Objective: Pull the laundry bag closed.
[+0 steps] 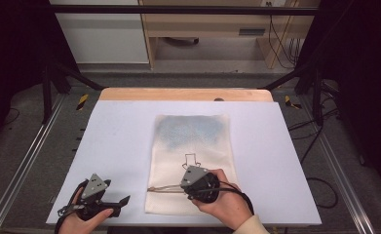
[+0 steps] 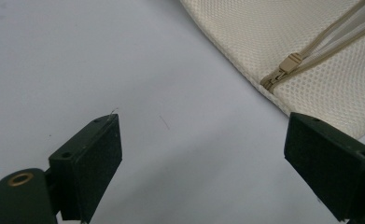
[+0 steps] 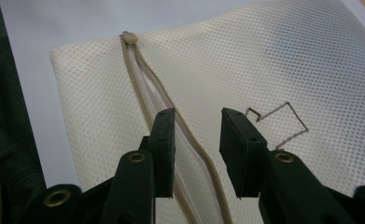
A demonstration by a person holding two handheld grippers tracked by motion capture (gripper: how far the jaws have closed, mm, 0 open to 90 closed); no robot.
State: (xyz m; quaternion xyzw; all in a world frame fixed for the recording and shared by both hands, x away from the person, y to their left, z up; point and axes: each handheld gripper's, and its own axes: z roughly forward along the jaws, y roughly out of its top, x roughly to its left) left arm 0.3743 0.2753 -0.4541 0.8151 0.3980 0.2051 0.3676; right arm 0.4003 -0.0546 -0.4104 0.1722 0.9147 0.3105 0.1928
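A cream mesh bag [image 1: 193, 146] lies flat on the white table [image 1: 115, 131], and something bluish shows through its far half. Its zipper runs along the near end, with the slider [image 1: 149, 189] at the left corner and the teeth parted. My right gripper [image 1: 184, 187] hovers low over that zipper and points left along it. In the right gripper view its jaws [image 3: 199, 116] stand a little apart over the upper zipper tape [image 3: 189, 135], slider [image 3: 129, 37] ahead. My left gripper [image 1: 121, 204] rests left of the bag, jaws wide [image 2: 203, 135], nothing between them; the slider [image 2: 287, 63] is beyond.
A brown stitched outline [image 1: 190, 158] marks the bag's middle. The table's wooden far edge [image 1: 185, 94] borders the floor, with a wooden cabinet [image 1: 212, 29] and cables beyond. Metal rails [image 1: 22, 165] run along both sides of the table.
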